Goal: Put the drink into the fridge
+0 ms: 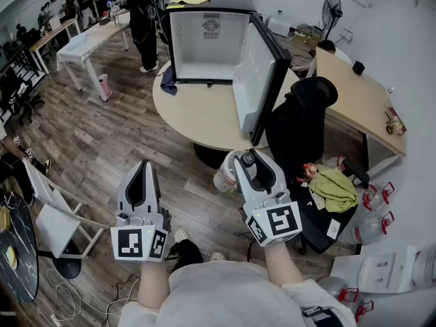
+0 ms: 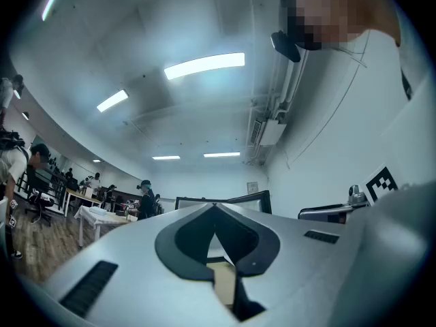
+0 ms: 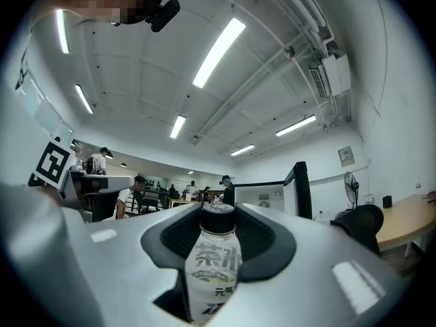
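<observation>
The right gripper (image 1: 250, 159) sits closest, its jaws pinching the drink bottle (image 3: 212, 264) about its upper body, with the black cap poking out past the fingertips. Beside it, the left gripper (image 1: 144, 165) is pressed together and carries nothing.

The fridge (image 1: 208, 39) stands open, well ahead of the right gripper and a little to its left, on a round table (image 1: 197, 114). Its door (image 1: 255, 80) swings out almost straight in front of the held bottle, and a black chair (image 1: 300, 121) stands ahead to the right.

The main hazard is probably the door: a straight push forward would likely knock the bottle against its edge and twist it in the jaws. The bottle looks smooth, so it may slip if jolted. The table rim is a second likely snag if the gripper travels too low.
</observation>
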The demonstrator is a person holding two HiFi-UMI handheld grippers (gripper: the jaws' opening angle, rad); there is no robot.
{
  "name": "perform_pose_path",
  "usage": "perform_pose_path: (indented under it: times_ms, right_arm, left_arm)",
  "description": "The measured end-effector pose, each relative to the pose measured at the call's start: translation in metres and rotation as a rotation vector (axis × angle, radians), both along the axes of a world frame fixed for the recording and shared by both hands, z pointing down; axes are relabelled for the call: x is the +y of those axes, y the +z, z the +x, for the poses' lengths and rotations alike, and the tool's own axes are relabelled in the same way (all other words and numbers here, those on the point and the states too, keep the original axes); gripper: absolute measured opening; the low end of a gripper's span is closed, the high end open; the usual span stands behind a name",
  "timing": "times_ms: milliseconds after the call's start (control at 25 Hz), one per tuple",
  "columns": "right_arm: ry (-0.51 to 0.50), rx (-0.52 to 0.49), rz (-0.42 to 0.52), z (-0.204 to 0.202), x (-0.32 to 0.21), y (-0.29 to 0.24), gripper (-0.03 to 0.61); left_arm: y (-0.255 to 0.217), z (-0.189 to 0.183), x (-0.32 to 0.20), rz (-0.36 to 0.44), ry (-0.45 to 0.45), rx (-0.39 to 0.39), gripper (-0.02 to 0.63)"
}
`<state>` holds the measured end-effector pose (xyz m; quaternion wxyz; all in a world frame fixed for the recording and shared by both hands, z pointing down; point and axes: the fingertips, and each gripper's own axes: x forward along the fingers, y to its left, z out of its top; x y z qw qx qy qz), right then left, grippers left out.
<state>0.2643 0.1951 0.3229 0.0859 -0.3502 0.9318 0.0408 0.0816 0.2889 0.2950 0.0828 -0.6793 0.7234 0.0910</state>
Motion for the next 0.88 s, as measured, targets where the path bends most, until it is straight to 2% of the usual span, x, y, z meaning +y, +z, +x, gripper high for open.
perform_pose_path:
  times_ms: [320,880]
  right_arm:
    - [0.011,0.0,-0.007,-0.016,-0.016,0.0,0.161]
    - [0.059,-0.011,-0.03,-0.071,-0.063,0.0,0.161]
  left_arm:
    - [-0.001,-0.017,-0.016,-0.003,0.008,0.004,0.008]
    - [-0.006,-0.079,-0.066,0.01,0.051,0.016,0.008]
